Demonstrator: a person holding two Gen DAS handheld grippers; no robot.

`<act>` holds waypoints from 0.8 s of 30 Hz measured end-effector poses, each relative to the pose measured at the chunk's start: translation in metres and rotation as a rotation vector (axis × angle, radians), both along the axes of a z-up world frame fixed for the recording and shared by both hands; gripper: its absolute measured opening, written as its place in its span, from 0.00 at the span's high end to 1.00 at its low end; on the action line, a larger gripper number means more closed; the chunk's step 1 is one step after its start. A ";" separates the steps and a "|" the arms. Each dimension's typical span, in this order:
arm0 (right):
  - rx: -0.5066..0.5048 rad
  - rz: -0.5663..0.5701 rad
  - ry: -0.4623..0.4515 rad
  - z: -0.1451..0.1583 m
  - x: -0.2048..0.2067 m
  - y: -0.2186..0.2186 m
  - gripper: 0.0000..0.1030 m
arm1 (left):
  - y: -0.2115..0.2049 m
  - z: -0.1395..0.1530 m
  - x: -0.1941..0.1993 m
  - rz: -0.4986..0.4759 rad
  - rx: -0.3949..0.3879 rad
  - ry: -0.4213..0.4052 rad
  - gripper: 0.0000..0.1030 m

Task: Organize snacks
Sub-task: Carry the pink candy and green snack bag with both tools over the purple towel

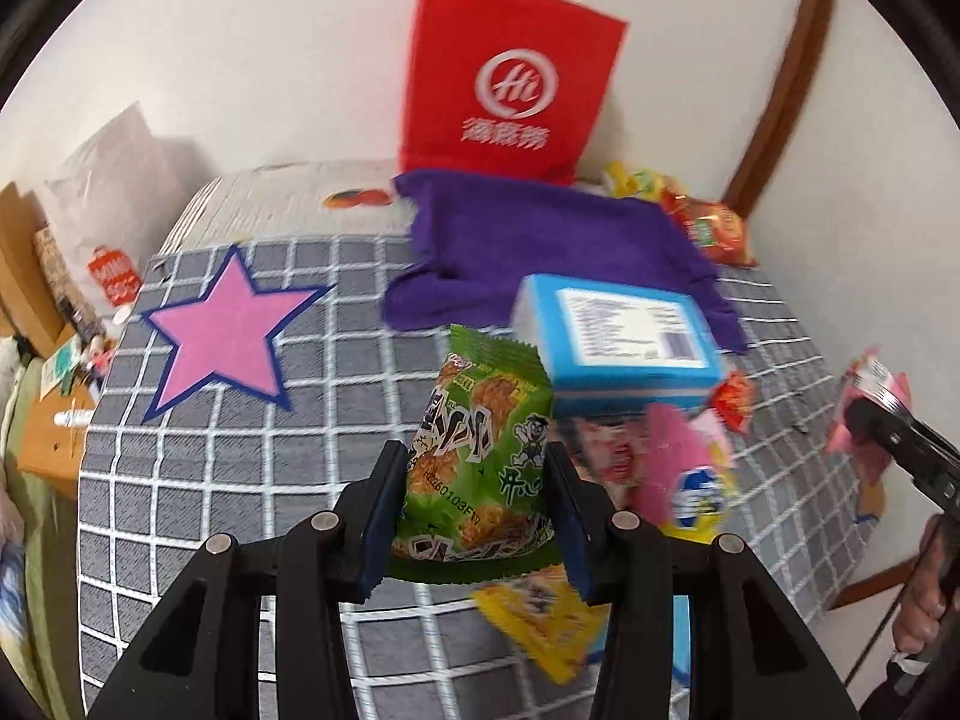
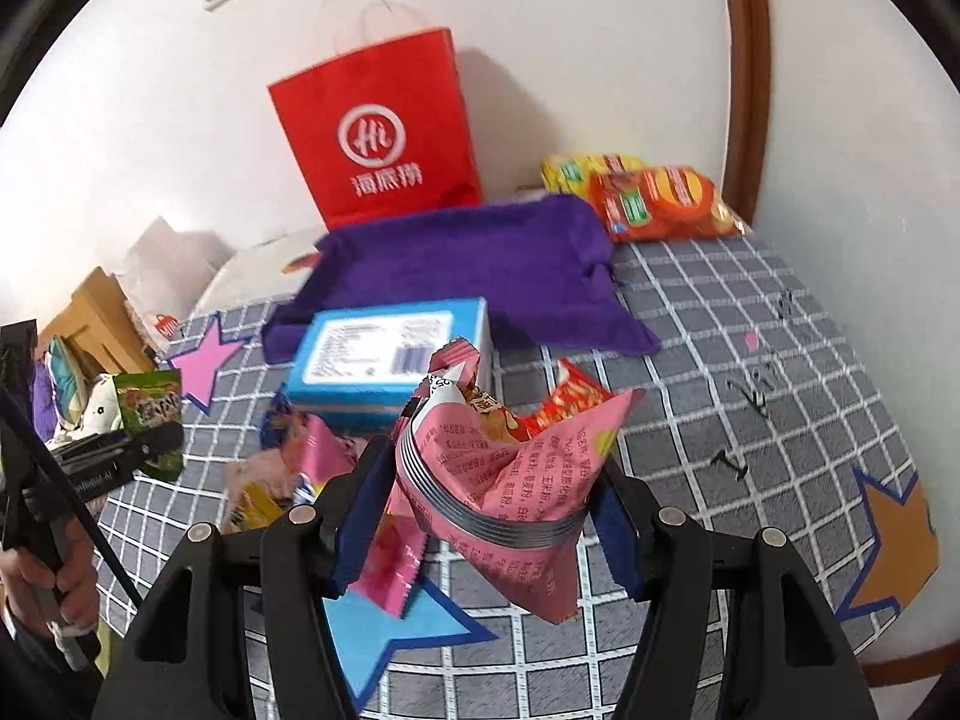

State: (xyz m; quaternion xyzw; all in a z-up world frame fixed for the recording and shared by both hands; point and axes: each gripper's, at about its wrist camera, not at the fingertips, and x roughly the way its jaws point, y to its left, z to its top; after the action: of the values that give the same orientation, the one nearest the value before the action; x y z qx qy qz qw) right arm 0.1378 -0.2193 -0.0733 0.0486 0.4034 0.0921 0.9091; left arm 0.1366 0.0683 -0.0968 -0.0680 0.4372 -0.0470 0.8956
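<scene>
Left hand-held gripper point(image 1: 477, 480) pinches the green packet point(image 1: 480, 456), right hand-held gripper point(image 2: 489, 498) the pink packet point(image 2: 504, 480); slippery wrappers might slide out.

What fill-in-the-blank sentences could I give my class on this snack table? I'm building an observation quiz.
1. The left tool is shut on a ____ snack packet.
2. The right tool is shut on a ____ snack packet.
3. The blue box lies partly on a ____ cloth.
4. The red paper bag stands against the ____.

Missing words: green; pink; purple; wall
</scene>
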 end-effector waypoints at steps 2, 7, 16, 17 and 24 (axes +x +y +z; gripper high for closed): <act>-0.003 0.008 -0.019 0.011 -0.001 0.005 0.39 | -0.010 0.011 -0.002 -0.019 0.000 -0.018 0.58; -0.002 0.048 -0.077 0.037 -0.001 0.017 0.39 | -0.028 0.038 0.001 -0.055 -0.009 -0.063 0.58; 0.040 0.105 -0.146 0.076 0.021 0.021 0.39 | -0.039 0.069 0.028 -0.074 0.008 -0.117 0.58; 0.038 0.107 -0.154 0.080 0.026 0.020 0.39 | -0.039 0.072 0.033 -0.070 0.013 -0.121 0.58; 0.021 0.122 -0.170 0.085 0.059 0.021 0.39 | -0.032 0.078 0.075 -0.061 0.022 -0.121 0.58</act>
State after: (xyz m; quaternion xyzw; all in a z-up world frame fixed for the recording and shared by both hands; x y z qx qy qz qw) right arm 0.1970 -0.1979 0.0117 0.0256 0.3260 0.1554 0.9322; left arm 0.2114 0.0359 -0.0184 -0.0421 0.3846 -0.0734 0.9192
